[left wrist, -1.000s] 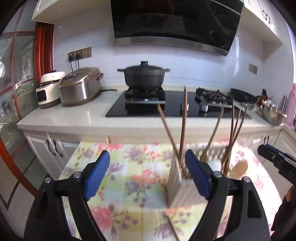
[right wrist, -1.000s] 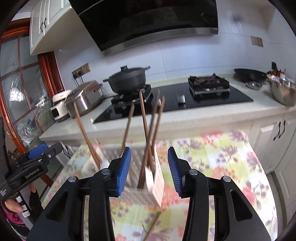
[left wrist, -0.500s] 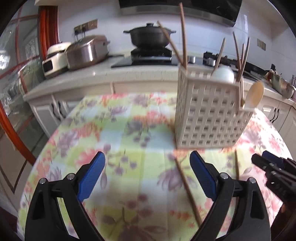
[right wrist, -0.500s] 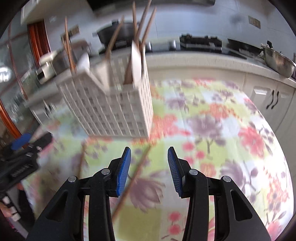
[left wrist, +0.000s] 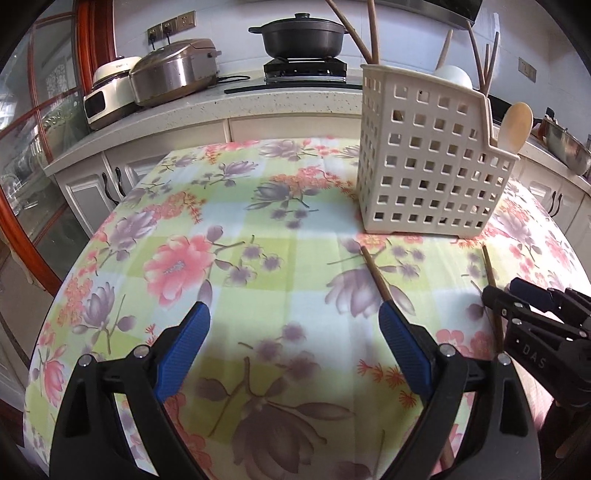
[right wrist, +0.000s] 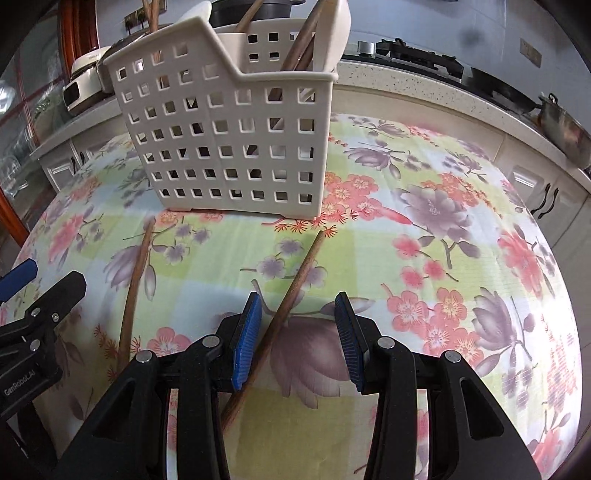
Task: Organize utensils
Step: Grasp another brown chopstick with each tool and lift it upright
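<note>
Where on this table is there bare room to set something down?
The tablecloth left of the utensil basket lies bare to the counter side; so does the stretch right of it. It is crowded in front, where two chopsticks lie near the left gripper and right gripper.

- Basket (right wrist: 229,140): matt cream plastic, perforated.
- Chopsticks (right wrist: 295,284): smooth brown wood.
- Tablecloth (left wrist: 229,266): matt floral cloth.
- Cooker (left wrist: 173,70): brushed shiny metal.
- Pot (left wrist: 299,35): matt black.
</note>
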Demonstrator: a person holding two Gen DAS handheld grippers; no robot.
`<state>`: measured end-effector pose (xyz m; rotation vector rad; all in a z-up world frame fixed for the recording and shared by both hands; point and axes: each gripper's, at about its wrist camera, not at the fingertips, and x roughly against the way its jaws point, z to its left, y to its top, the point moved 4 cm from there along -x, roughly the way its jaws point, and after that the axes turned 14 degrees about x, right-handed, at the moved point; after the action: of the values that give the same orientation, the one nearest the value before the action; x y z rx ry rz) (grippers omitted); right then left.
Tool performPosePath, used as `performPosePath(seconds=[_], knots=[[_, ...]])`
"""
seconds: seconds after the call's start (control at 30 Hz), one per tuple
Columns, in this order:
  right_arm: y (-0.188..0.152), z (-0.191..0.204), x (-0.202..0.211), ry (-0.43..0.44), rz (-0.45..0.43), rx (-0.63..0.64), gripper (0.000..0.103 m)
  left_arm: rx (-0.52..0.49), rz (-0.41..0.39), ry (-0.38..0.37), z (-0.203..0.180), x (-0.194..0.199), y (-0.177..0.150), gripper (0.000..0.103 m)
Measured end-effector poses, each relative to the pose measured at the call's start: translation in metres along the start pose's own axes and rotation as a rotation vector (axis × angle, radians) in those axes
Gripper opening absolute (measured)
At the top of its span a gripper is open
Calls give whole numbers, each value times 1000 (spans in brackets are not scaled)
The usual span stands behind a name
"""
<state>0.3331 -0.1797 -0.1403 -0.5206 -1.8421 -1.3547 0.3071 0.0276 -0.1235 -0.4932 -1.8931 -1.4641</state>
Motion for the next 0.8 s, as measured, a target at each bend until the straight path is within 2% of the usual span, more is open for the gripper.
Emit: performPosePath(seconds=[0.07,0.13,0.3,0.37,0.5,0.57,0.67,0.8], knots=[[-2,0,2,-2,7,5,35,-1,5,-3,-2,0,-1,90],[-4,-1,5,3,8,7,12,2,16,-5,-4,0,-1,90],[-14,-6,12,31,-1,-2,8,19,72,-57,-18,-6,0,87],[-17,-8,14,48,-1,-11,7,16,104,-77,-27,-11,-2,80],[-19,-15,15,89,-3,-28,7,4,161,-88,-44,-27,-4,50],[-19,-18,14,103,-3,-34,7,0,176,-83,-50,-34,-4,47],[-18,-18,13,106,0,-18,7,-44,154,-51,-57,-37,-5,34],[-14,-19,10,102,7,-8,7,-77,144,-62,-63,-35,-8,18]])
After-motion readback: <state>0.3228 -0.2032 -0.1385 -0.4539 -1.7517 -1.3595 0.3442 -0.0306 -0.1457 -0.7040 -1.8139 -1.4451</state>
